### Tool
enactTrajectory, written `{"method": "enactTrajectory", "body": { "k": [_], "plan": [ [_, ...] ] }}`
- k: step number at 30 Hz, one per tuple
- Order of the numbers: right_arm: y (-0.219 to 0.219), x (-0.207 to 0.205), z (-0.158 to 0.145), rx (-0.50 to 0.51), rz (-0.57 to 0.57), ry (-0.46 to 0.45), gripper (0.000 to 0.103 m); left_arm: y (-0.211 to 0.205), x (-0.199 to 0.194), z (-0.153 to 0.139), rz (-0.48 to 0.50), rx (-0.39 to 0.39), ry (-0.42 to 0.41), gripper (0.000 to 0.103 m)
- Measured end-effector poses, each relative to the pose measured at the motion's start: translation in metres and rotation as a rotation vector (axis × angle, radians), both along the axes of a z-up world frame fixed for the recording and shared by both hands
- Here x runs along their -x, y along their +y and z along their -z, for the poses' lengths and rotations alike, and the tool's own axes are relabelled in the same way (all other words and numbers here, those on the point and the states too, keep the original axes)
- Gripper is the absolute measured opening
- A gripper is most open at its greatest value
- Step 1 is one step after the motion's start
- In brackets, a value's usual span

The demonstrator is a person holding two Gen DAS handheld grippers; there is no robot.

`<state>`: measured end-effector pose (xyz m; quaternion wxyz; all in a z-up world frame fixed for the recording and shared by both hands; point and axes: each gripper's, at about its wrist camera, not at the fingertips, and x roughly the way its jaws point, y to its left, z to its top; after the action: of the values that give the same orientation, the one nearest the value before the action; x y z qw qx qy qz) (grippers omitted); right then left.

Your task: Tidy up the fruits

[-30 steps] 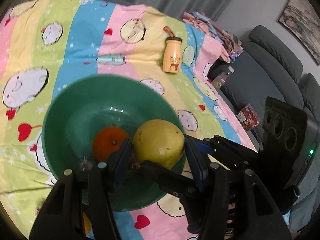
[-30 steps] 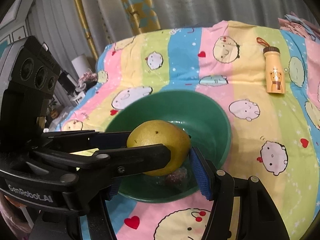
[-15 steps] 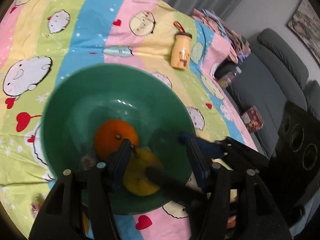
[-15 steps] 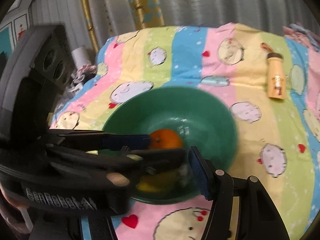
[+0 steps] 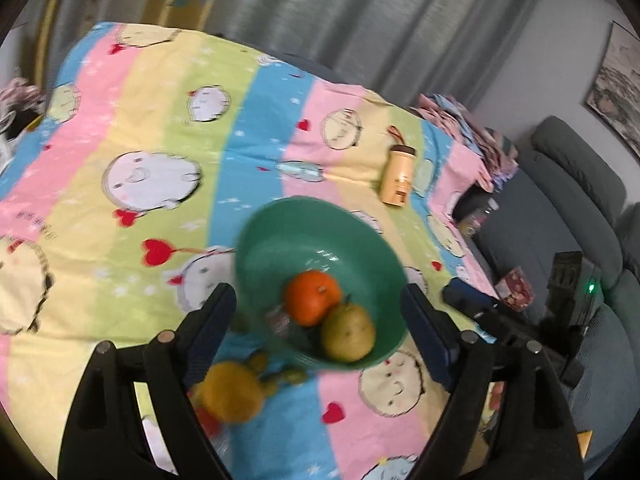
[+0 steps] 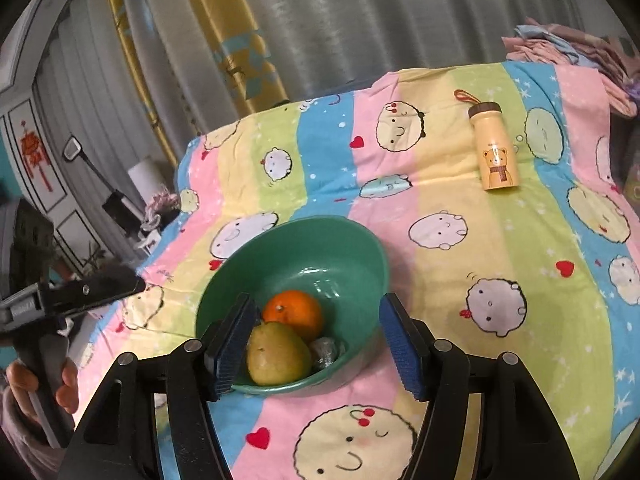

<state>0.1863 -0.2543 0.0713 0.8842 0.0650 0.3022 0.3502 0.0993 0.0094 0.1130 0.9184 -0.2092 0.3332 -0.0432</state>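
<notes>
A green bowl [image 5: 280,208] [image 6: 288,228] on the striped cartoon cloth holds an orange [image 5: 312,298] [image 6: 294,314] and a yellow-green pear [image 5: 348,336] [image 6: 278,354] side by side. My left gripper [image 5: 317,292] hovers above the bowl's near side. Its jaws are opening wide and nothing is between its pads. My right gripper [image 6: 317,306] is open over the bowl's near rim and touches no fruit. In the right wrist view the left gripper [image 6: 100,286] shows at the far left, held by a hand [image 6: 24,380].
An orange-yellow fruit [image 5: 230,392] and small green fruits [image 5: 280,376] lie on the cloth in front of the bowl. A foil-wrapped item [image 6: 326,352] sits in the bowl. A yellow bear bottle [image 6: 494,152] lies far right. A grey sofa [image 5: 560,208] borders the right edge.
The pear was held between the pads over the bowl and now lies in it beside the orange. Both grippers have drawn back and up, and the left jaws have spread wider.
</notes>
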Motion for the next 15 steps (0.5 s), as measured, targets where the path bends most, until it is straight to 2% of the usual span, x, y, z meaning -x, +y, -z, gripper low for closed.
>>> {"method": "enactTrajectory", "body": {
  "k": [8, 15],
  "plan": [
    [0.006, 0.021, 0.0, 0.016, -0.023, -0.016, 0.07, 0.019, 0.051, 0.027, -0.09, -0.004, 0.046, 0.085],
    [0.02, 0.048, 0.008, 0.044, -0.093, -0.026, 0.07, 0.026, 0.078, 0.049, -0.145, -0.002, 0.087, 0.085]
  ]
}}
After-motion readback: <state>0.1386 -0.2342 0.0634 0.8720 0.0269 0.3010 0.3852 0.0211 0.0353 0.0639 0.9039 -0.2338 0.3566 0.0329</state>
